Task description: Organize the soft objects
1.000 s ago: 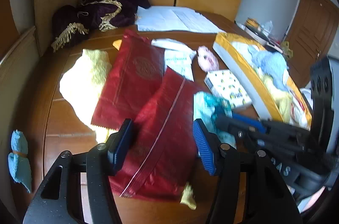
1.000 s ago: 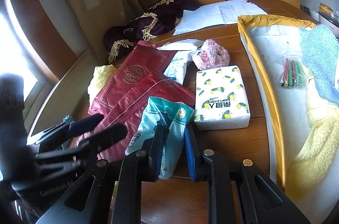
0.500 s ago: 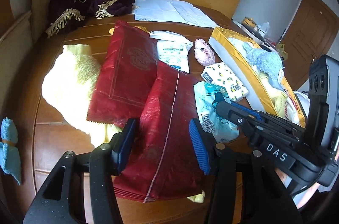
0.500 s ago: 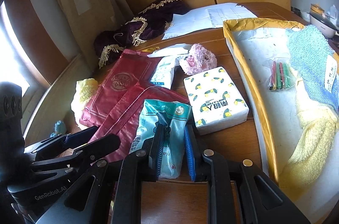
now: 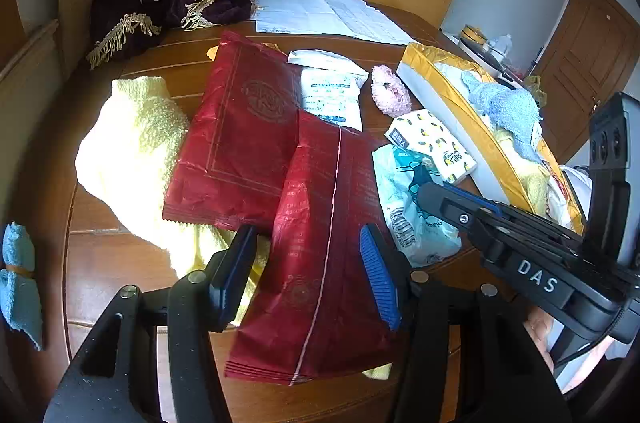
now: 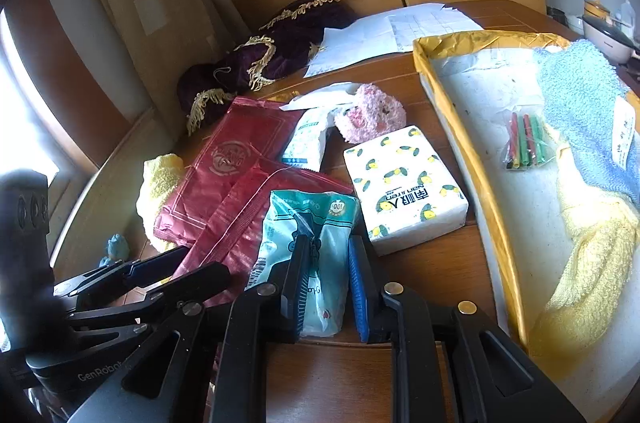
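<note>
In the lower middle of the right wrist view, our right gripper (image 6: pixel 326 277) had its two fingers pressed against the sides of a teal-and-white plastic packet (image 6: pixel 308 243), gripping its near end. The packet lay on the wooden table (image 6: pixel 432 263), its far end toward the centre of the frame. Just right of it sat a white tissue pack printed with lemons (image 6: pixel 404 183), and past that, a pink fluffy item (image 6: pixel 370 113) touching a small white pouch (image 6: pixel 306 139).

In the left wrist view our left gripper (image 5: pixel 308 271) stood wide open at the bottom centre, holding nothing, its fingers straddling a dark red foil bag (image 5: pixel 324 243) without closing on it. A second red foil bag (image 5: pixel 244 135) lay at the frame's centre, partly under the first, and both rested on a pale yellow towel (image 5: pixel 132 143) at centre left. A small blue cloth (image 5: pixel 18 275) sat at the left edge.

Along the right side of the right wrist view ran a gold-rimmed tray (image 6: pixel 456 111), holding a light blue towel (image 6: pixel 580 95), a yellow cloth (image 6: pixel 592 255) and a packet of coloured sticks (image 6: pixel 526 141). At the upper centre lay white papers (image 6: pixel 388 31) and a dark purple fringed cloth (image 6: pixel 272 55).
</note>
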Motion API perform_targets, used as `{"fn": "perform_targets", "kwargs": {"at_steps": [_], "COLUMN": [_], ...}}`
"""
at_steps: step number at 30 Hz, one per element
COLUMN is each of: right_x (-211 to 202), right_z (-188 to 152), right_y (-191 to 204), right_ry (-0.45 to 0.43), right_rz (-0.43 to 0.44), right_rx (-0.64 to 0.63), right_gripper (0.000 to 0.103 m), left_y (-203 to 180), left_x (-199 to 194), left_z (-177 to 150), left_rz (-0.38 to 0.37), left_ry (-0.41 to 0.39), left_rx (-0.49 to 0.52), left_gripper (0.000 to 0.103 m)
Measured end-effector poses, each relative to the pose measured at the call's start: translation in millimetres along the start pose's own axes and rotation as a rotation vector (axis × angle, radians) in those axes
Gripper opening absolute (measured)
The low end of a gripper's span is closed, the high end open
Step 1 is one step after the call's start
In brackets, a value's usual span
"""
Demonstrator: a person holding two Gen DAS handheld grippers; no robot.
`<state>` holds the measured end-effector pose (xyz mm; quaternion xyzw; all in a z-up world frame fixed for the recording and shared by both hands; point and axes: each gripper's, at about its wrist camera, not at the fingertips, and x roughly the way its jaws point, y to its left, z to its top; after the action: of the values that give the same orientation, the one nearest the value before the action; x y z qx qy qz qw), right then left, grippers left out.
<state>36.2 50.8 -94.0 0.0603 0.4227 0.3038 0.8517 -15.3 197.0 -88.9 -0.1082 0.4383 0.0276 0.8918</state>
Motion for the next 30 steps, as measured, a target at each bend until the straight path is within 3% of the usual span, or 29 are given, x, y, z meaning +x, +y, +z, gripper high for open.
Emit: {"fn": "perform_targets", "kwargs": {"at_steps": [8, 12, 16, 23, 30], "right_x": [5, 5, 2, -21, -47], "right_z": [-1, -1, 0, 0, 12], "right_y": [5, 6, 4, 11, 1], "right_ry": [0.026, 0.028, 0.019, -0.084, -0.102], "right_rz": [-0.02, -0.012, 0.043, 0.111, 0.175], "right_rx": [-0.013, -0.01, 0.003, -0.02, -0.005], "right_gripper": [0.019, 0.019, 0.019, 0.019, 0.019], "left_y": [-14, -14, -13, 6, 5], "left_x": [7, -1, -19, -54, -78], "left_z": [4, -2, -4, -1, 7], "left_rz": [0.045, 0.036, -0.011, -0.154, -0.256], "left_ry": [0.011, -0.039, -0.078, -0.139, -0.215], "left_rx": [0.056, 0.059, 0.031, -0.115, -0.184], "left_gripper": [0.052, 0.021, 0.012, 0.011, 0.01]}}
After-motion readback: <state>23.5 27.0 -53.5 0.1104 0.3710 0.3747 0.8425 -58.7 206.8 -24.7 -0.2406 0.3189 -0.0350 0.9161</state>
